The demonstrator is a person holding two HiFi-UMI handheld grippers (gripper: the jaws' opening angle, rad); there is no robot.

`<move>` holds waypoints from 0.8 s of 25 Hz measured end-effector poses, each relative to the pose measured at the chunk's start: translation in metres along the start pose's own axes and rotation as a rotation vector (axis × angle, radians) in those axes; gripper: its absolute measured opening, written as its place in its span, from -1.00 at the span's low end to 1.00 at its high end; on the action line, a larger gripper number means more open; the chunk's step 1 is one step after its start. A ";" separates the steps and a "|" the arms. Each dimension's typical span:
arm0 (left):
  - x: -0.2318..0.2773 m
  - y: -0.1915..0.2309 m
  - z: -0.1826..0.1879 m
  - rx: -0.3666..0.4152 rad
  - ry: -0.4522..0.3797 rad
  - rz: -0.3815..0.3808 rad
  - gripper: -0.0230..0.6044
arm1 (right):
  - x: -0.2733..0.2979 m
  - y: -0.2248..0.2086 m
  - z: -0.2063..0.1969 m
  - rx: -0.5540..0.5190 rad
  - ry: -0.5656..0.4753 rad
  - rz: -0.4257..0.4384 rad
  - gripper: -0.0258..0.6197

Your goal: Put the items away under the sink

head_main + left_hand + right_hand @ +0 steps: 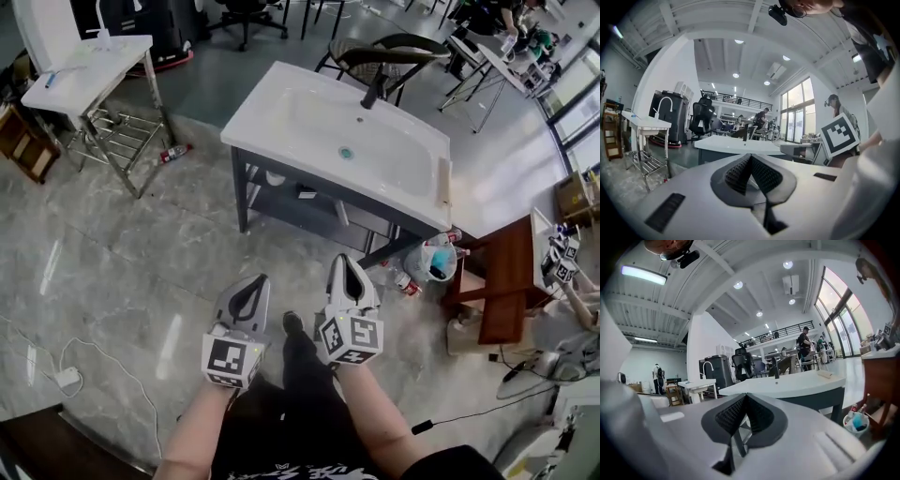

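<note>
While both your left gripper (251, 281) and right gripper (345, 262) sit pinched together, empty, the small pale plastic bottle (405, 280) on the floor beside the white sink (272, 108) looks light and slick, so grasp its middle.

Bottle (404, 280) and bucket (431, 263) on marble floor (112, 253)

White sink (281, 117), dark grey stand (240, 192), marbled grey floor (122, 253).
</note>
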State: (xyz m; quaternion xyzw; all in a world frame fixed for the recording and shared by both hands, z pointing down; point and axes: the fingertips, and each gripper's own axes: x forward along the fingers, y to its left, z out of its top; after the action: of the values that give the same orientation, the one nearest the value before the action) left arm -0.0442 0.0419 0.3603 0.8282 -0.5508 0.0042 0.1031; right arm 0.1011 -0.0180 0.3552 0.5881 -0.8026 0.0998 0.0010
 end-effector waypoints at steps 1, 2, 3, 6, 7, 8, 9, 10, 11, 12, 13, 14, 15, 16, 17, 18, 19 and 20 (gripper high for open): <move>-0.005 -0.004 0.010 0.002 -0.013 0.000 -0.90 | -0.008 -0.002 0.009 -0.010 -0.007 -0.007 -0.91; -0.009 -0.007 0.019 0.004 -0.022 0.001 -0.90 | -0.015 -0.005 0.019 -0.020 -0.013 -0.013 -0.91; -0.012 -0.010 0.027 0.008 -0.028 0.003 -0.90 | -0.022 -0.009 0.027 -0.029 -0.018 -0.021 -0.91; -0.020 -0.017 0.044 0.011 -0.037 0.015 -0.90 | -0.039 -0.024 0.049 -0.043 -0.038 -0.051 -0.91; -0.020 -0.019 0.048 0.011 -0.040 0.020 -0.90 | -0.044 -0.030 0.054 -0.042 -0.045 -0.063 -0.91; -0.020 -0.020 0.052 0.012 -0.040 0.023 -0.90 | -0.048 -0.036 0.059 -0.036 -0.053 -0.074 -0.91; -0.019 -0.022 0.055 0.014 -0.039 0.025 -0.90 | -0.050 -0.042 0.062 -0.029 -0.058 -0.083 -0.91; -0.016 -0.024 0.058 0.016 -0.038 0.025 -0.90 | -0.050 -0.048 0.065 -0.024 -0.061 -0.090 -0.91; -0.013 -0.027 0.060 0.019 -0.036 0.022 -0.90 | -0.048 -0.054 0.067 -0.023 -0.062 -0.095 -0.91; -0.008 -0.030 0.063 0.024 -0.033 0.017 -0.90 | -0.045 -0.060 0.069 -0.025 -0.064 -0.098 -0.91; -0.001 -0.033 0.065 0.030 -0.031 0.011 -0.90 | -0.040 -0.067 0.072 -0.027 -0.068 -0.100 -0.91; 0.007 -0.037 0.067 0.038 -0.030 0.006 -0.90 | -0.034 -0.074 0.076 -0.027 -0.073 -0.101 -0.91; 0.016 -0.041 0.069 0.046 -0.029 0.001 -0.90 | -0.028 -0.083 0.079 -0.024 -0.078 -0.102 -0.91; 0.026 -0.045 0.071 0.051 -0.027 -0.004 -0.90 | -0.022 -0.094 0.083 -0.021 -0.082 -0.105 -0.91; 0.038 -0.050 0.073 0.052 -0.025 -0.008 -0.90 | -0.016 -0.106 0.086 -0.017 -0.084 -0.110 -0.91; 0.051 -0.055 0.075 0.049 -0.022 -0.013 -0.90 | -0.010 -0.120 0.089 -0.016 -0.082 -0.117 -0.91; 0.066 -0.061 0.077 0.045 -0.020 -0.019 -0.90 | -0.003 -0.136 0.091 -0.015 -0.078 -0.123 -0.91; 0.081 -0.066 0.078 0.042 -0.017 -0.024 -0.90 | 0.004 -0.151 0.093 -0.017 -0.070 -0.126 -0.91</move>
State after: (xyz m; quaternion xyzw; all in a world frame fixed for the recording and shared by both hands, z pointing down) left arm 0.0390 -0.0210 0.2825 0.8367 -0.5416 0.0076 0.0808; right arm 0.2535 -0.0805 0.2891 0.6406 -0.7643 0.0723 -0.0158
